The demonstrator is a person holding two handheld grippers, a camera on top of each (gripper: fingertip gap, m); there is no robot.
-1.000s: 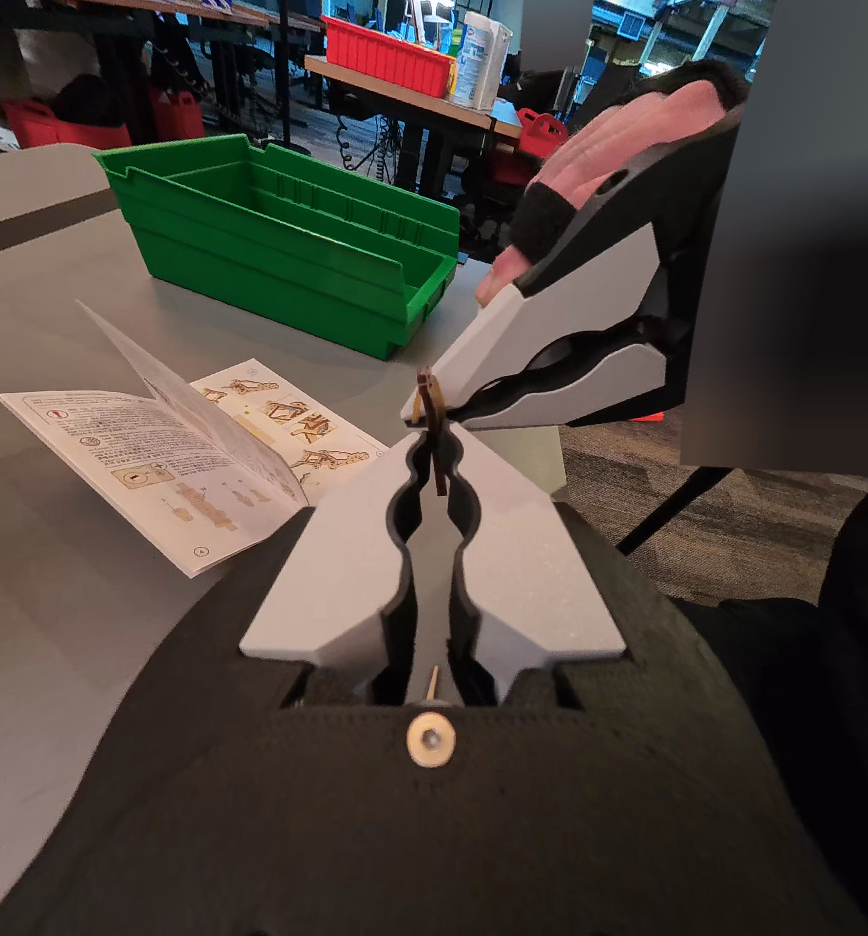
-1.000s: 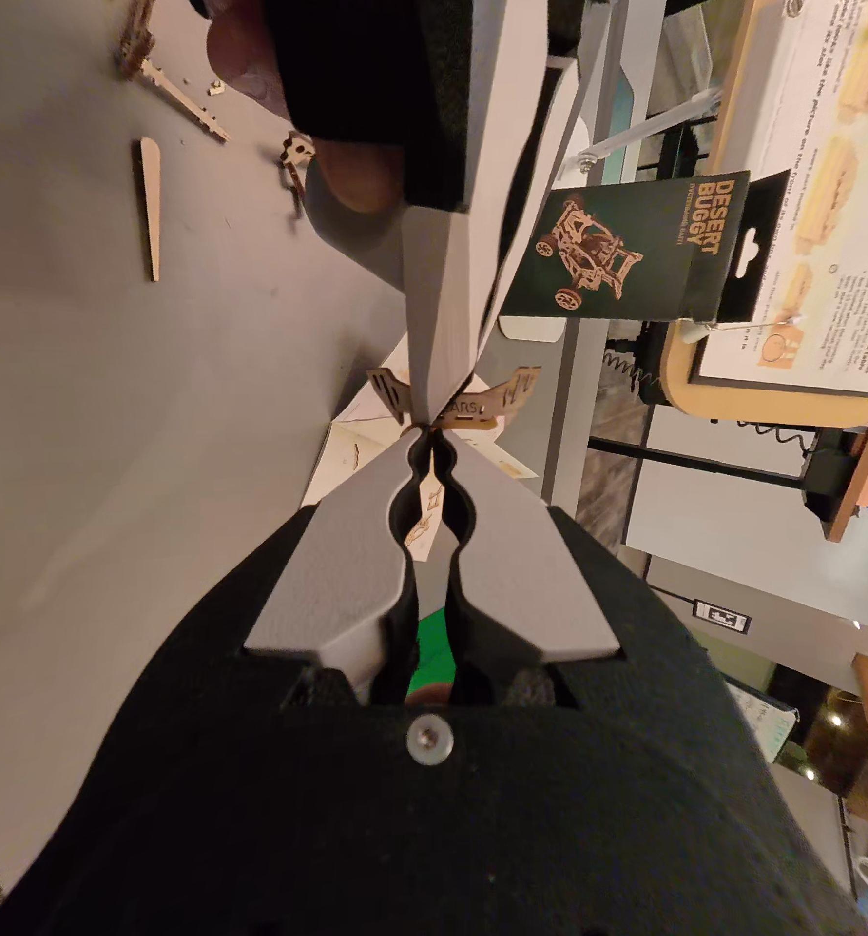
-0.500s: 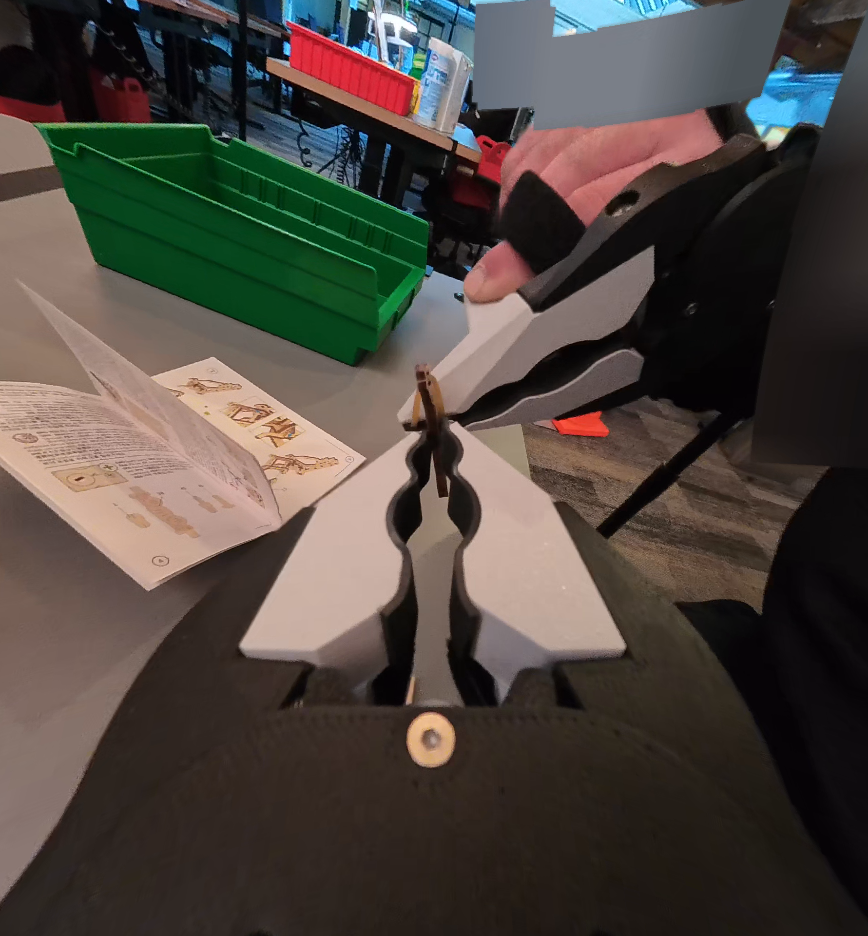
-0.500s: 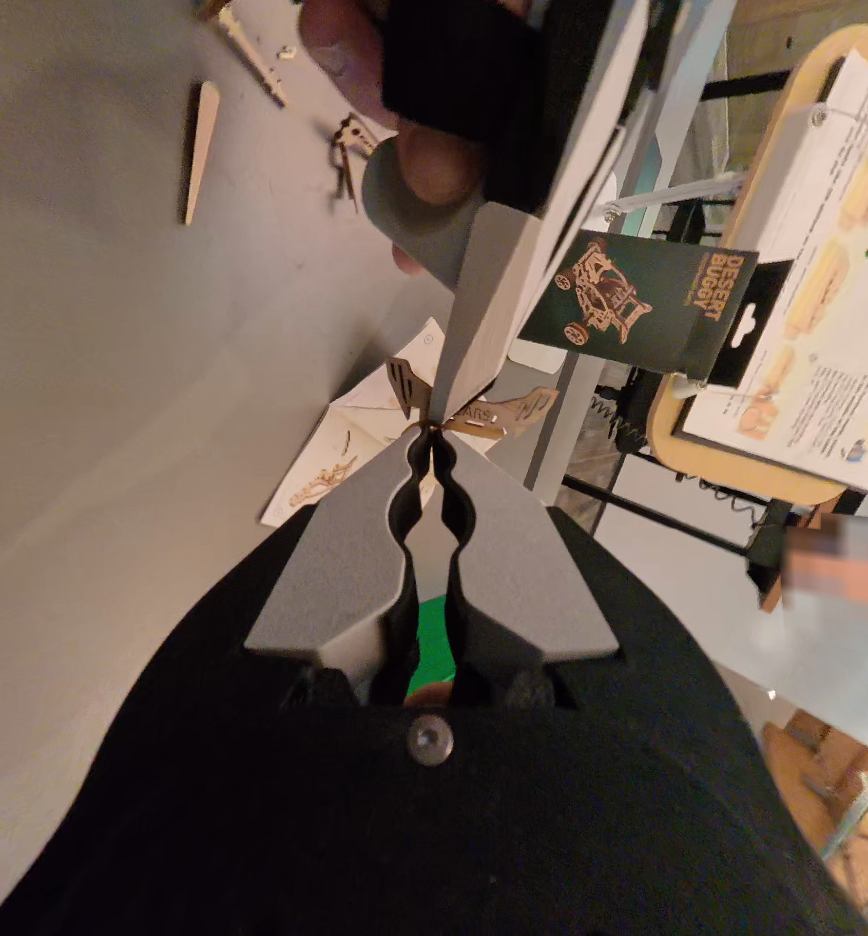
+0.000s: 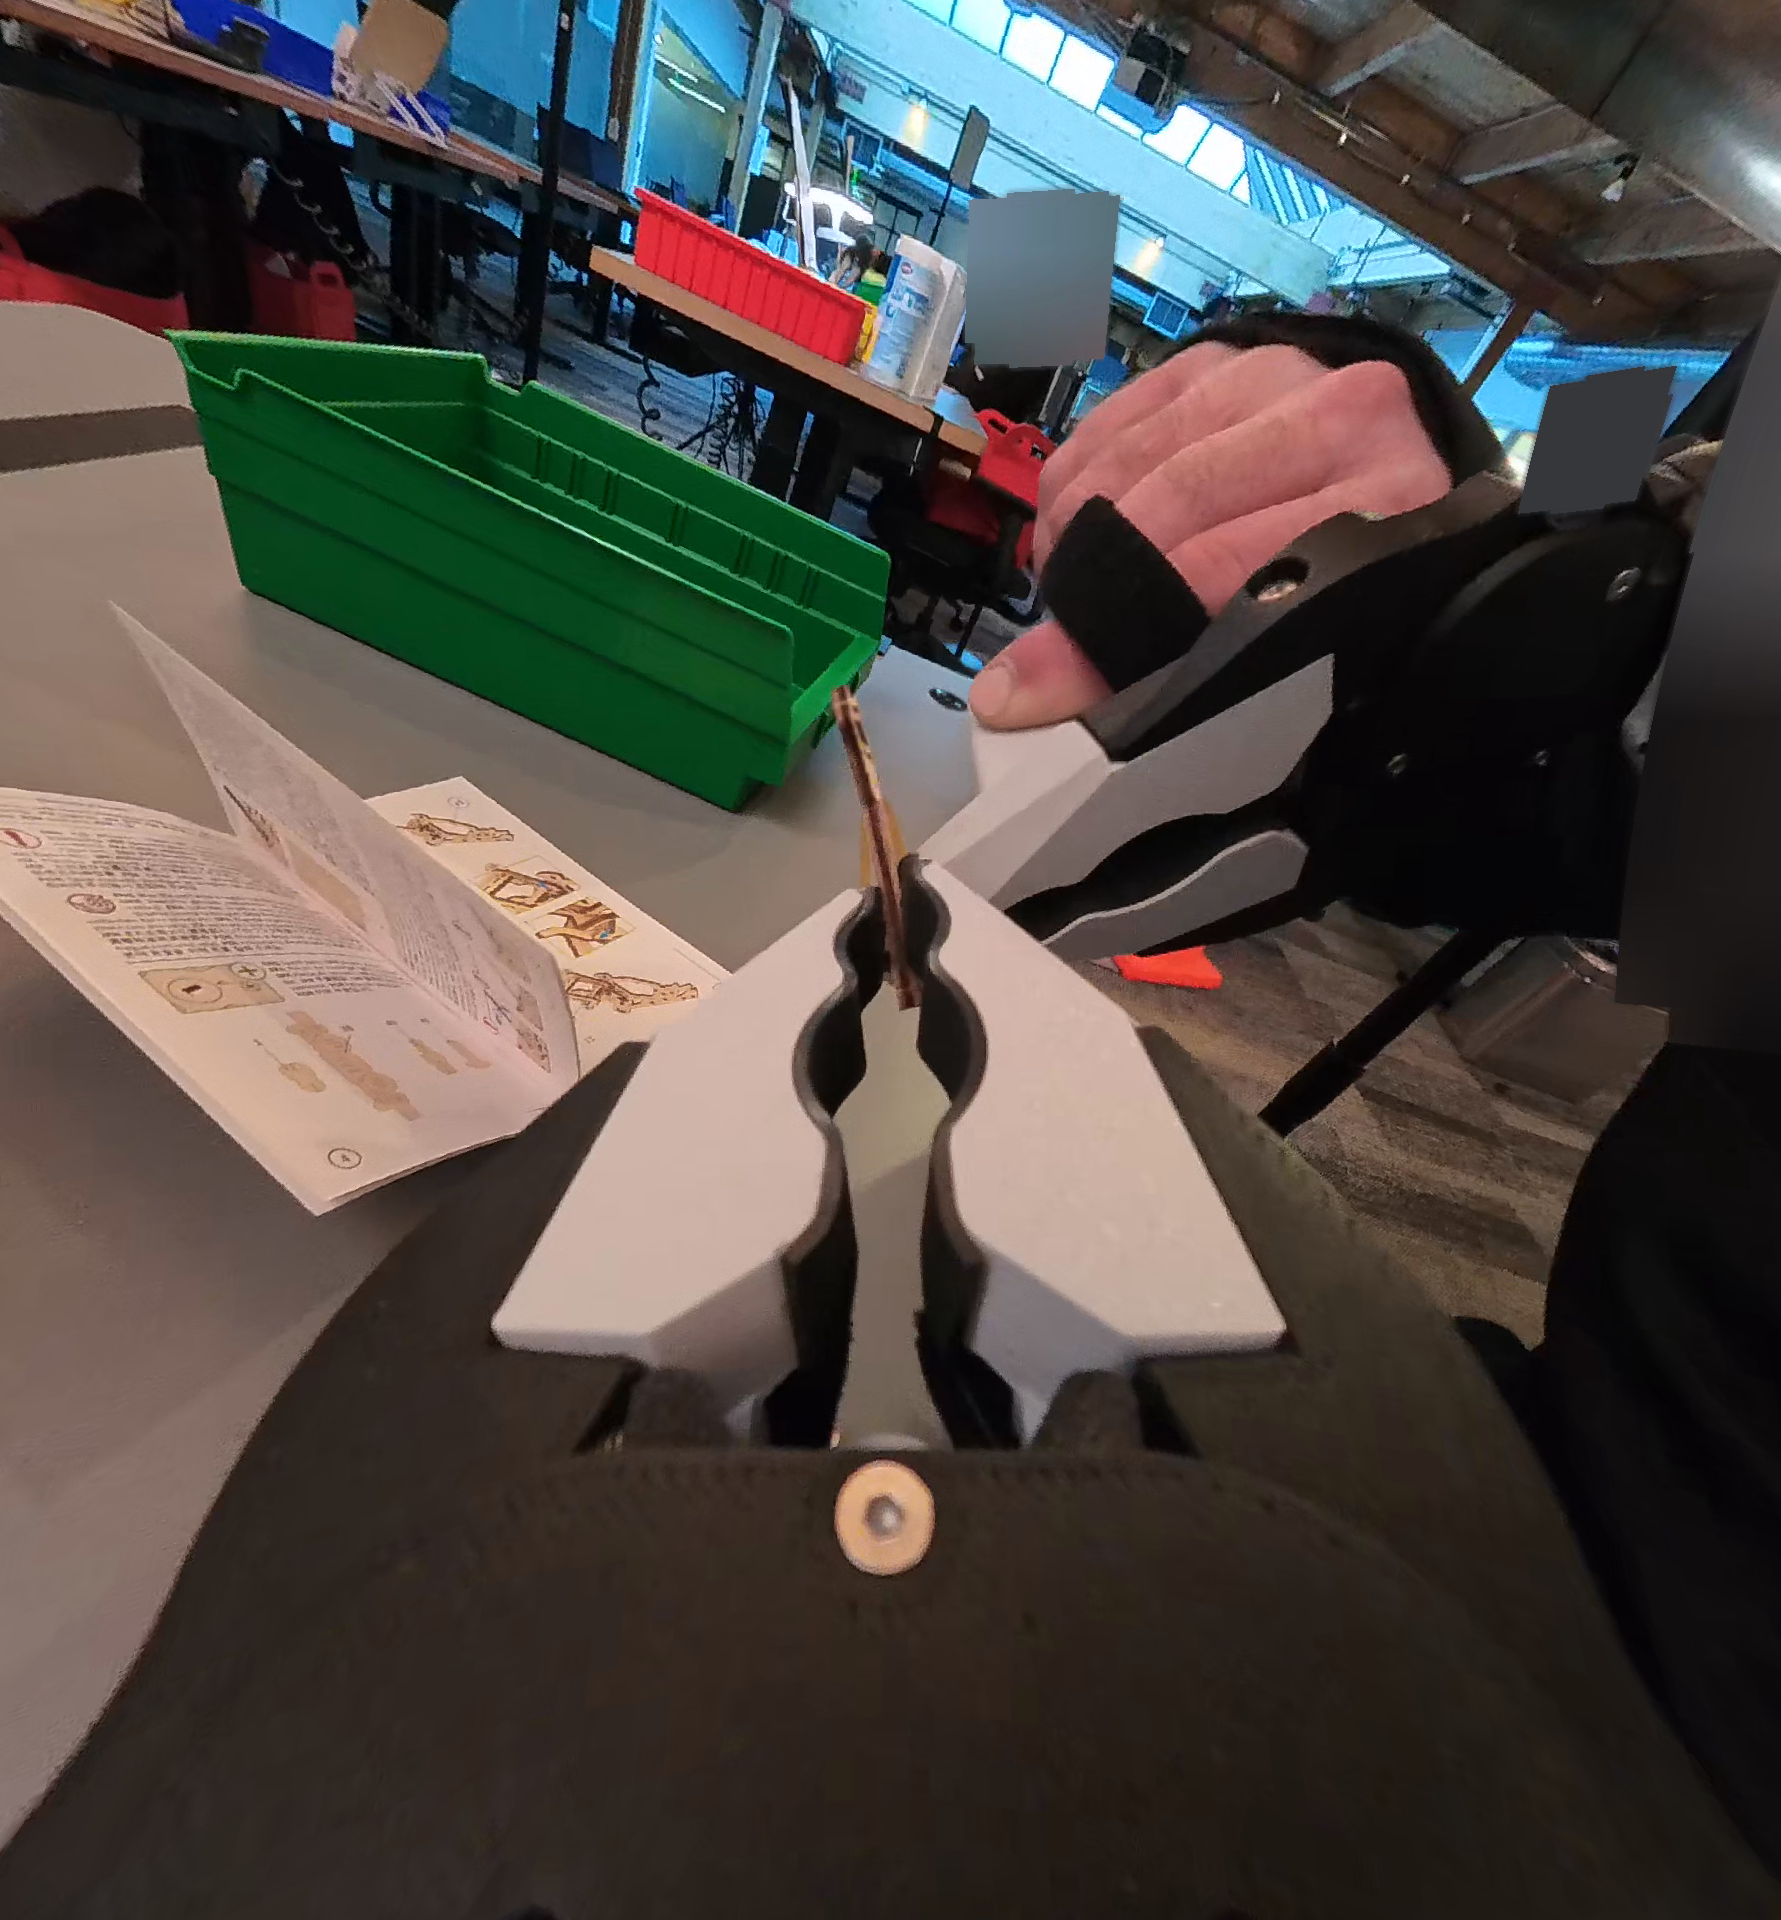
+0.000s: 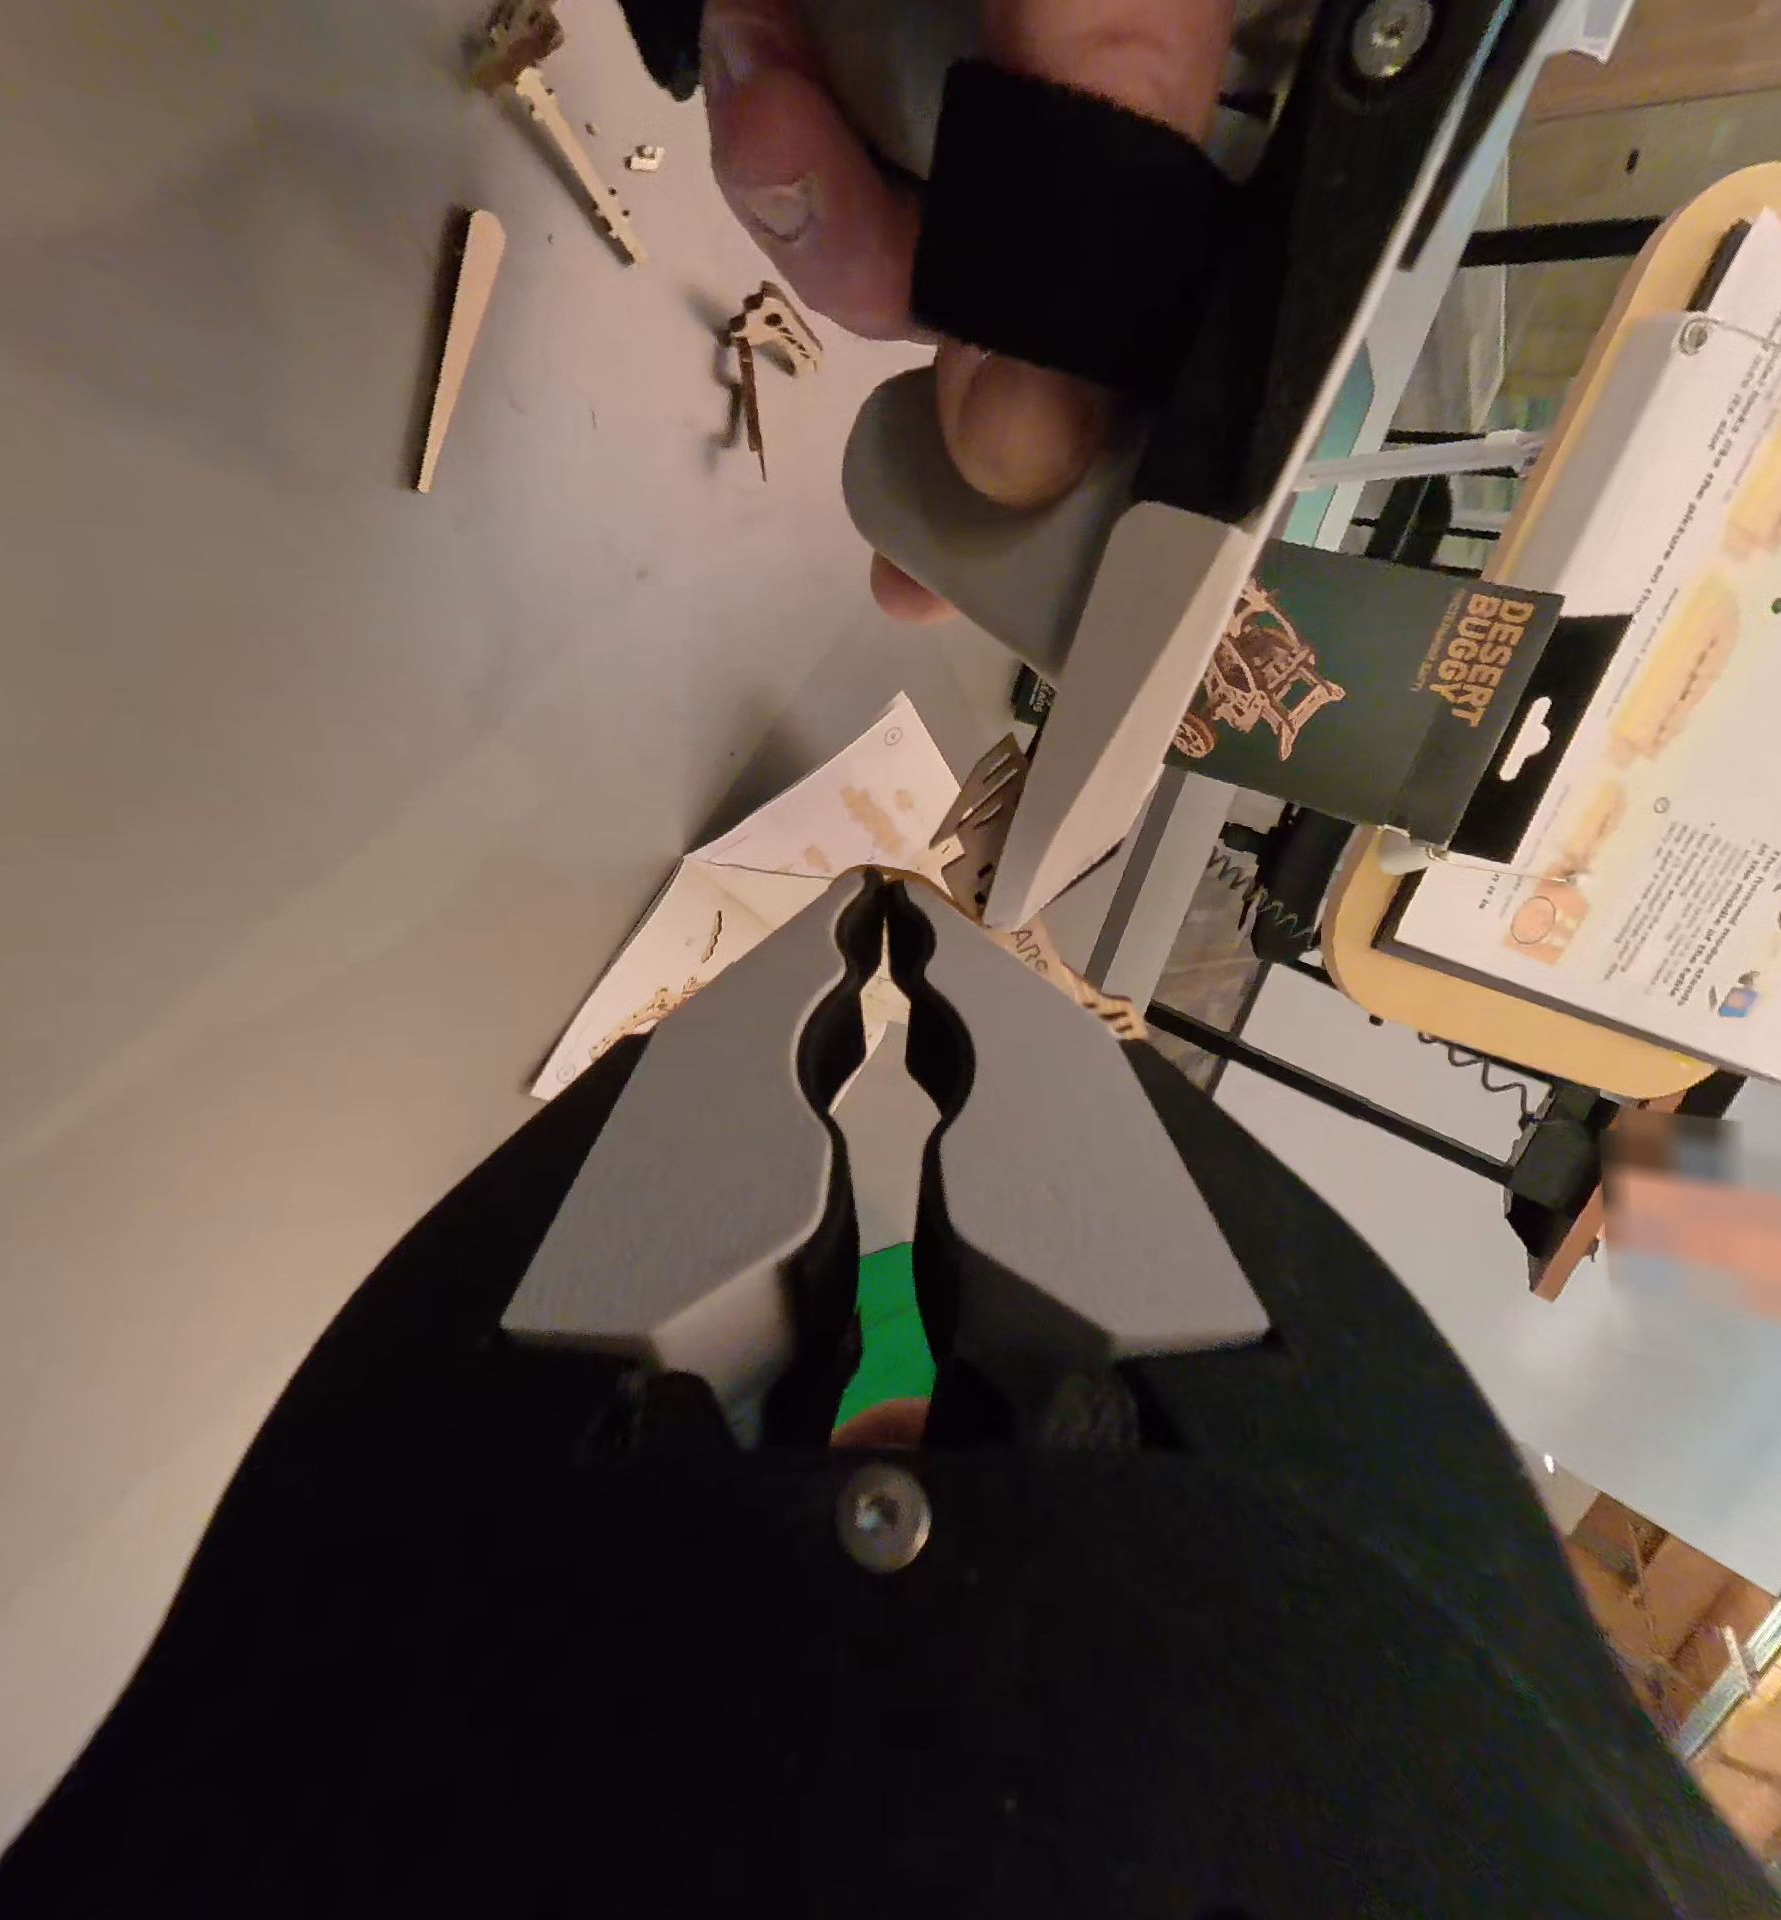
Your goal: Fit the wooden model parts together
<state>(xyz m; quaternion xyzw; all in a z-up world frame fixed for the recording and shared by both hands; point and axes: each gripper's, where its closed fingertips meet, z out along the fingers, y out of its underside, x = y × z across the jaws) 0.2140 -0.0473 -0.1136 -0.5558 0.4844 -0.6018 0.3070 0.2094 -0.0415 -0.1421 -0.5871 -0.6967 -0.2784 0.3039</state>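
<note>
Left wrist view: your left gripper (image 5: 891,894) is clenched on a thin wooden part (image 5: 870,810), seen edge-on; both pads press its flat faces at the very tips, and the strip leans out toward 12 o'clock, slightly to 11, with a short end dropping back between the fingers. Just past it at 2 o'clock your right gripper (image 5: 943,847) comes in from the right, its tips meeting the same strip beside your left fingertips; your right hand (image 5: 1229,520) sits on top with a black strap over one finger. At 9 o'clock an open instruction booklet (image 5: 273,966) lies on the grey table (image 5: 86,1299), and farther at 11 o'clock stands a green bin (image 5: 512,561). In the right wrist view, your right gripper (image 6: 881,883) is closed at its tips on a curved edge of that flat wooden part (image 6: 979,810), which fans out toward 1 o'clock and trails to 3 o'clock behind the right finger. The left gripper's finger (image 6: 1094,748) descends from 1 o'clock onto the part, touching it just beside your tips. Beyond, at 11 o'clock, loose wooden pieces (image 6: 460,343) lie well apart on the table, and at 2 o'clock a dark package card (image 6: 1385,707) hangs near a board of instruction sheets (image 6: 1696,675).
</note>
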